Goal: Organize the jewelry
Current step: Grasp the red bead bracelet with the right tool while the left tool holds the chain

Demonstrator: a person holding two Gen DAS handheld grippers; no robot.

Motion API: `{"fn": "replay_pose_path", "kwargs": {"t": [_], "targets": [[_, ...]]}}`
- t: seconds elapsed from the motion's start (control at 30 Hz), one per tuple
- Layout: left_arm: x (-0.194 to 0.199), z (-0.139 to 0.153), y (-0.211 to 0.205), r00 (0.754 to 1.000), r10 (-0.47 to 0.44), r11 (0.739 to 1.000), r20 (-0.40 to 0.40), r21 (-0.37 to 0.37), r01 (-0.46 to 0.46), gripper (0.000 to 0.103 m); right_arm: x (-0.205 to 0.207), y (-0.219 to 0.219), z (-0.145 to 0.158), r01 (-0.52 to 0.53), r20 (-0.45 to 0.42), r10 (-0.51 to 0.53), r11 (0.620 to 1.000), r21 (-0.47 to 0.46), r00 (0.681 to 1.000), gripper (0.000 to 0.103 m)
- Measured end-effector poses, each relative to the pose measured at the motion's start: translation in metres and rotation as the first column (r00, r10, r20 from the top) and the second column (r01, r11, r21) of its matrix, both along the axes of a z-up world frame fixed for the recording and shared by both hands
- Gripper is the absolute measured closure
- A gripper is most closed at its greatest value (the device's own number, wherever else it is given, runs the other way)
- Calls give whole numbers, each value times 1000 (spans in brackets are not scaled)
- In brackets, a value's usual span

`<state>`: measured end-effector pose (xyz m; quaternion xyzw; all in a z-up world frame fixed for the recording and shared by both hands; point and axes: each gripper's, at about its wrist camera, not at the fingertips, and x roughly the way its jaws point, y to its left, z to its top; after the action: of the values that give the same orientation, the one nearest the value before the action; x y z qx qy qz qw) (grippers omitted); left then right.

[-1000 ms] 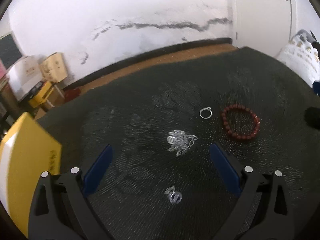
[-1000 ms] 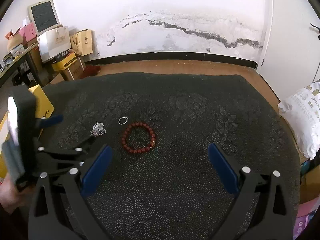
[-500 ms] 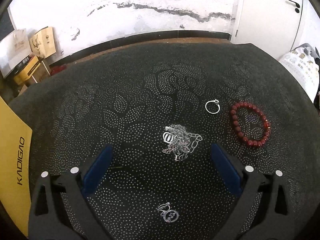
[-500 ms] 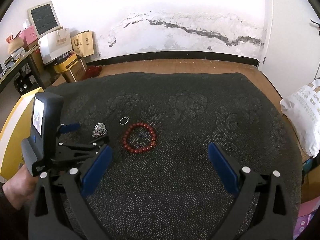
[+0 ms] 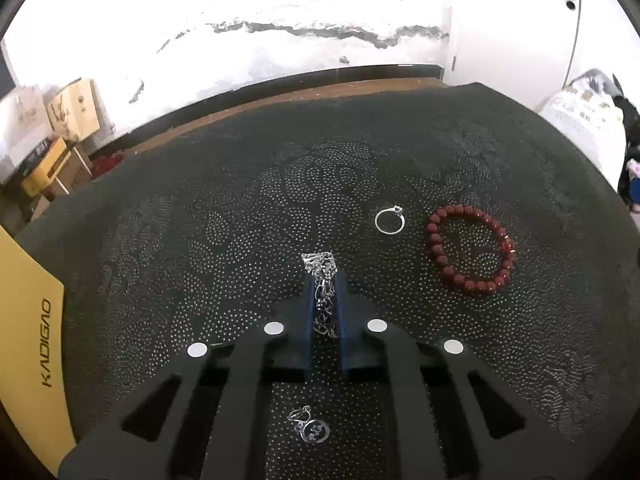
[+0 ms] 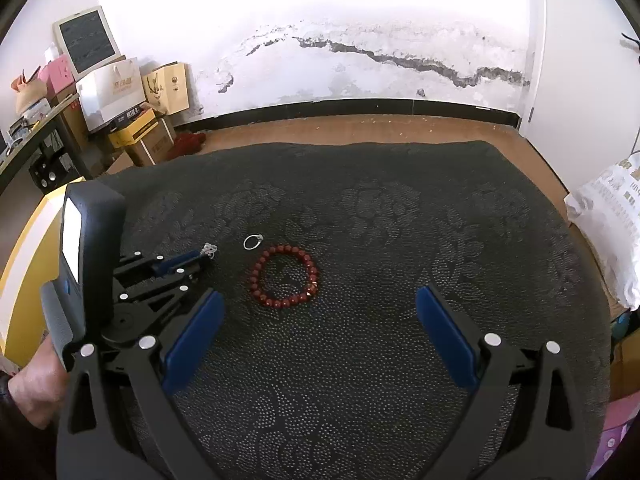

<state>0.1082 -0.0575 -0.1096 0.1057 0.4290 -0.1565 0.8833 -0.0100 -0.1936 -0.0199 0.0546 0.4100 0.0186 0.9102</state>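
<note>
Since the earlier frame the left gripper point(image 5: 324, 280) jaws have just been closing and now pinch the chain point(image 5: 323, 285), formerly loose between them. The chain's end bunches past the tips on the bench point(image 5: 200, 248). Ring point(image 5: 389, 220) at 1 o'clock of the tips, bead bracelet point(image 5: 469, 251) at 3, earring point(image 5: 310, 426) at 6. Right gripper point(image 6: 318, 312) jaws wide, empty; bracelet at 11.
</note>
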Motion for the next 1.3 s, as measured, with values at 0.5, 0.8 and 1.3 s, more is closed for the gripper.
{"fn": "replay_pose_path", "kwargs": {"t": [0.5,0.8,1.3], "targets": [[-38,85,35,991,51,998,121,-52,-45,94,17,12,-48,-67,-146,60,997,-42,987,9],[-47,101,66,989,96,994,108,-66,-90,94,47,43,-80,-123,-181,101,985,-119,978,6],[-55,110,86,988,121,992,99,-55,-116,94,88,52,-78,-173,-117,160,978,-112,980,39]]}}
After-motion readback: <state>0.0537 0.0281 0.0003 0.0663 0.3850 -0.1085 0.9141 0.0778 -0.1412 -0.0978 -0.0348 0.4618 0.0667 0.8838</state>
